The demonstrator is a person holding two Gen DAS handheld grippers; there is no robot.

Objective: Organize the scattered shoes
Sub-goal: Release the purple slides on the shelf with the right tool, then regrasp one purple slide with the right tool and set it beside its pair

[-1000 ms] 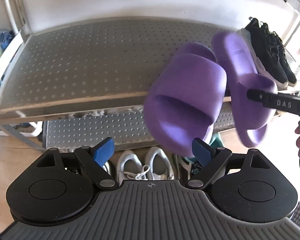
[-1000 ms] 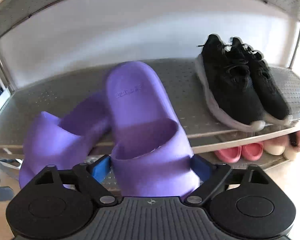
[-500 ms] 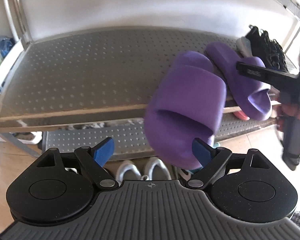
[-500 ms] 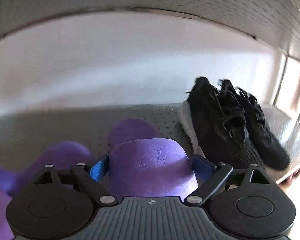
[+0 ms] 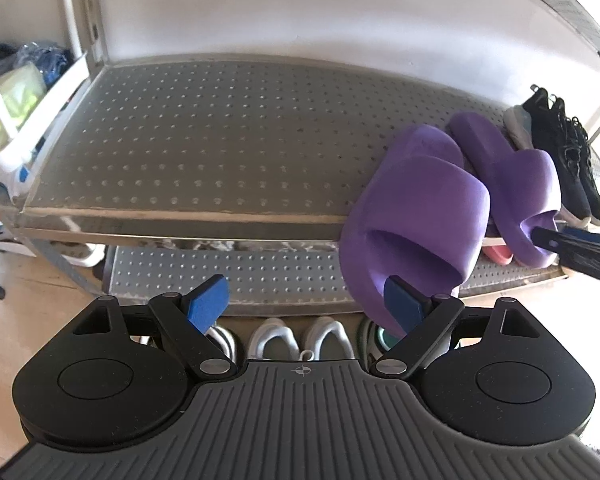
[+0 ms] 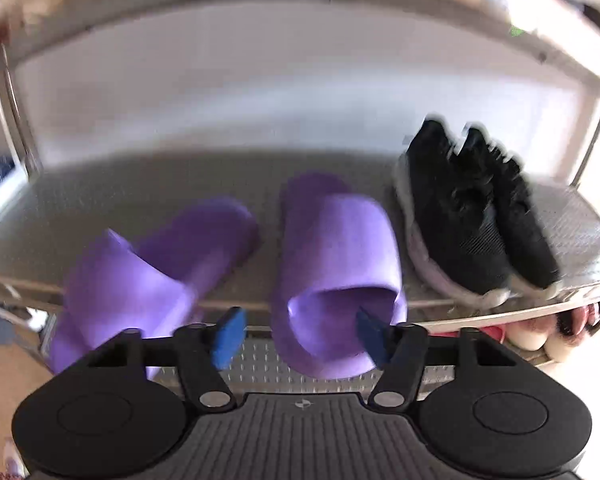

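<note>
Pads of the left gripper [image 5: 306, 302] stand wide apart with nothing between them. Its left-hand pad is free in the air. Its right-hand pad overlaps the low end of one purple slipper [image 5: 416, 216], and I cannot tell whether the two touch. That slipper lies on the perforated metal shelf [image 5: 220, 140], with its open strap end hanging over the front edge.

The right gripper [image 6: 300, 336] shows its pads closer together; its jaws have just been closing, yet they clamp nothing. Its picture is blurred. One pad lies across the mouth of the second purple slipper [image 6: 336, 264] and the other pad stands clear of that slipper's side, so the slipper sits beyond the pads rather than pressed between them. In the left wrist view, one finger of this gripper ends right at the overhanging tip of the same slipper.

The two slippers lie side by side on the shelf, both pointing back toward the wall and both overhanging the front edge. Just beside them, farther right, a pair of black sneakers [image 6: 476, 220] stands on the same shelf. Below is a lower shelf [image 5: 260, 276] with pink shoes [image 6: 532, 332], and white sneakers [image 5: 296, 334] sit under that.
</note>
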